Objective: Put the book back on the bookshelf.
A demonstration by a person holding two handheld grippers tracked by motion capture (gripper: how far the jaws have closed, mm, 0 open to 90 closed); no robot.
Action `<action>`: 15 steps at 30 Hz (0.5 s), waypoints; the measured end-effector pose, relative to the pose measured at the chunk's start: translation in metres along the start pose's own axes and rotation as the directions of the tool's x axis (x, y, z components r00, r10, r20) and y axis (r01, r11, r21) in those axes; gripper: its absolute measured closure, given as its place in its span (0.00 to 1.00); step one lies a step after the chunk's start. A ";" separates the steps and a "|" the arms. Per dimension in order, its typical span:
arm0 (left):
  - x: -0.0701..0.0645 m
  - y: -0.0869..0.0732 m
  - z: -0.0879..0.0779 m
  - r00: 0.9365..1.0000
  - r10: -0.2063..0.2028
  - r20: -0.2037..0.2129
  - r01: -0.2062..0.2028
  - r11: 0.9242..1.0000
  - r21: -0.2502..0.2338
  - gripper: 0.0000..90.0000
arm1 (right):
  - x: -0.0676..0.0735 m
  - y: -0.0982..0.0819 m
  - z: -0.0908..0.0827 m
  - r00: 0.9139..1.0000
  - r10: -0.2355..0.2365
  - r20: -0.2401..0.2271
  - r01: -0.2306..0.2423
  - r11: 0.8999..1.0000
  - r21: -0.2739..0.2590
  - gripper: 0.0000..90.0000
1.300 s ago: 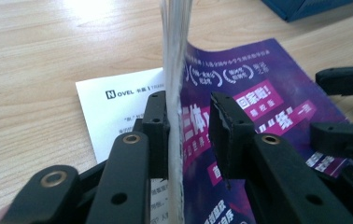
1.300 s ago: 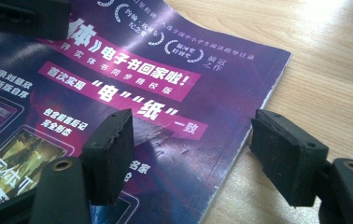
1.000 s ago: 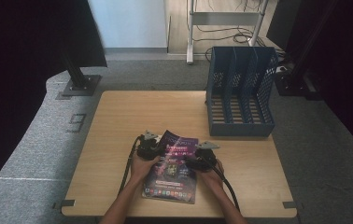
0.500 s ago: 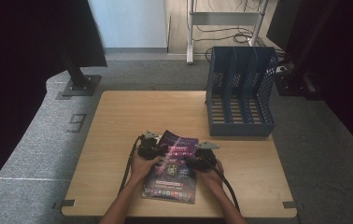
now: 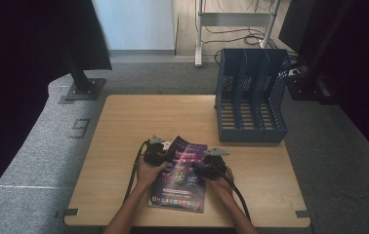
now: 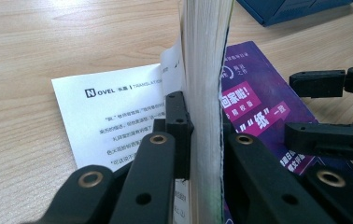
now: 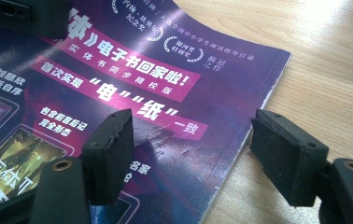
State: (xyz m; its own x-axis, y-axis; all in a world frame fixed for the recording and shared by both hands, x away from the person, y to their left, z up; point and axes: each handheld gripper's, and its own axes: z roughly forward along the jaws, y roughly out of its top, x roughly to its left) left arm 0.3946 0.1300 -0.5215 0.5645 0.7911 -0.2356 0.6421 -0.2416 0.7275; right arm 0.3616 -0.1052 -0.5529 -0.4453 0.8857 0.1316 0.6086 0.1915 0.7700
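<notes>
A magazine (image 5: 180,173) with a purple cover lies near the table's front edge, between my two grippers. My left gripper (image 5: 165,155) is at its left edge and its jaws have just been closing. In the left gripper view it (image 6: 202,121) is shut on a thick stack of pages (image 6: 205,70) lifted upright, with a white printed page (image 6: 114,121) flat beneath. My right gripper (image 5: 199,168) is at the cover's right side. It (image 7: 191,154) stands open, one pad over the cover (image 7: 132,84) and the other over the bare wood.
A blue slotted file rack (image 5: 251,97) stands at the table's back right. The wooden table (image 5: 138,117) has free room at the back left and centre. Both forearms come in over the front edge. Cables trail from the grippers.
</notes>
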 end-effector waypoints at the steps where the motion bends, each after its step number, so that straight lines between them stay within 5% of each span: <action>1: 0.000 0.000 0.000 1.000 -0.001 0.000 0.001 1.000 0.000 0.94 | 0.000 0.000 0.000 1.000 0.000 0.000 0.000 1.000 0.000 0.33; 9: -0.001 -0.001 0.002 1.000 0.019 -0.009 -0.019 1.000 -0.005 0.89 | 0.000 0.000 0.000 1.000 -0.001 0.000 0.001 1.000 -0.001 0.33; 15: 0.000 -0.001 0.000 1.000 0.010 0.015 -0.009 1.000 -0.019 0.95 | 0.000 0.000 0.000 1.000 0.001 0.000 -0.001 1.000 0.000 0.33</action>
State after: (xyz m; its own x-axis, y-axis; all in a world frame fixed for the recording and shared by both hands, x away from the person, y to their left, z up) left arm 0.3939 0.1298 -0.5220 0.5784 0.7803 -0.2381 0.6271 -0.2385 0.7416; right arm 0.3615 -0.1052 -0.5529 -0.4447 0.8859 0.1319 0.6090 0.1911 0.7698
